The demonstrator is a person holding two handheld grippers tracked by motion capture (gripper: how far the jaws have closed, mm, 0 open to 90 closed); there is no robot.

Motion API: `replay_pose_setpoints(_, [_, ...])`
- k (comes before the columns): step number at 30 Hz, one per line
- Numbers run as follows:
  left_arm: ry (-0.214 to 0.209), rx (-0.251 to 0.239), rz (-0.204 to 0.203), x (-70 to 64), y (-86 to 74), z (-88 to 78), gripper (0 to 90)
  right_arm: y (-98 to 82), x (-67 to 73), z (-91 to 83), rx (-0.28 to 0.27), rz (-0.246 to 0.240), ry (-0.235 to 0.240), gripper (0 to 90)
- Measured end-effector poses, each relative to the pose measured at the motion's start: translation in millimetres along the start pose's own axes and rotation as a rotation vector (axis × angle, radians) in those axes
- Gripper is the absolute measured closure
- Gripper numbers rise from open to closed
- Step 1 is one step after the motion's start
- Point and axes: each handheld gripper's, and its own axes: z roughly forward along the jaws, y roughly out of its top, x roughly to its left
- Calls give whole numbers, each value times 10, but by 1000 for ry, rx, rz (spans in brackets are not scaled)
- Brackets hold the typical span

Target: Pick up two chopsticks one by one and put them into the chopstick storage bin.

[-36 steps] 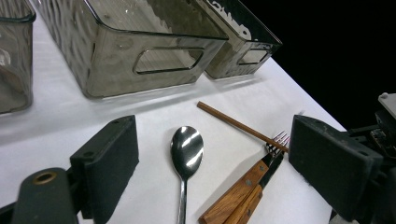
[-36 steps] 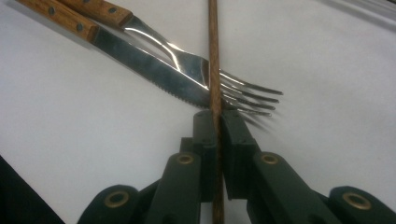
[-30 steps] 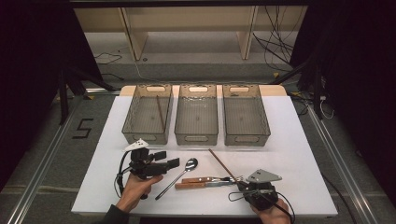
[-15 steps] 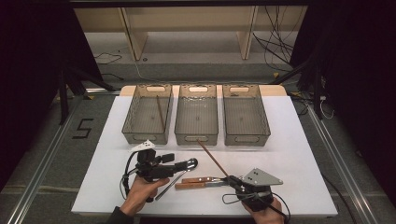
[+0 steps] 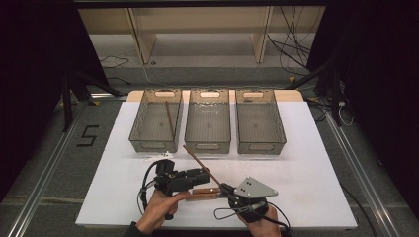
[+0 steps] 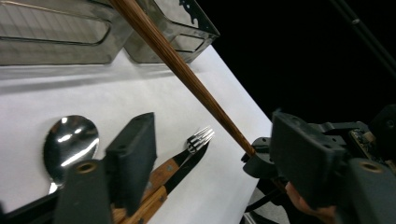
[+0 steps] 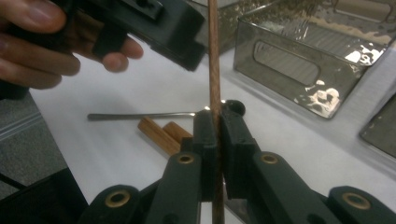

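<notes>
**Chopstick comes off the table in the right gripper**

Since a moment ago the right gripper [image 5: 226,188] has lifted the brown chopstick [image 5: 200,163] clear of the white table [image 5: 316,163]; earlier it lay flat near the other cutlery, and now it slants up and away toward the middle bin [image 5: 208,122]. The right gripper's jaws are pinched tight on the chopstick's near end, the stick running straight up between them in the right gripper view [image 7: 214,70].

The left gripper [image 5: 205,174] has slid in from the left and now hangs over the wooden-handled pieces. Its jaws have just been narrowing but stand apart, with nothing pressed between them; in the left gripper view the spoon [image 6: 70,142] and the fork [image 6: 200,137] lie on the table below them, the fork beside a dark knife blade [image 6: 187,168].

Another chopstick [image 5: 170,117] lies inside the left bin [image 5: 156,122]. The right bin [image 5: 259,122] stands just beside the middle one.
</notes>
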Motion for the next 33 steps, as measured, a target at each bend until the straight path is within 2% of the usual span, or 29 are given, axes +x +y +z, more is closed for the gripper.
replay_pose_setpoints(5, [-37, -19, -32, 20, -13, 0, 457, 8, 34, 15, -16, 2, 5, 858])
replay_pose_setpoints(14, [-83, -11, -52, 26, -43, 46, 606, -2, 87, 52, -30, 6, 27, 858])
replay_pose_setpoints(19, [-88, -13, -52, 16, -43, 37, 711, -20, 100, 55, -46, 8, 39, 856])
replay_pose_setpoints(24, [-143, -17, -58, 4, -33, 19, 800, -39, 85, 50, -59, 27, 65, 846])
replay_pose_setpoints(25, [-152, -15, -54, -8, -29, 13, 820, -43, 85, 55, -60, 30, 66, 838])
replay_pose_setpoints(26, [-142, -20, -48, -28, -25, 7, 837, -46, 83, 58, -59, 32, 64, 800])
replay_pose_setpoints(29, [-156, -21, -39, -29, 1, -25, 842, -42, 55, 29, -75, 47, 85, 712])
replay_pose_setpoints(33, [-146, -35, -24, -9, 80, -110, 843, -49, -24, -64, -85, 56, 85, 624])
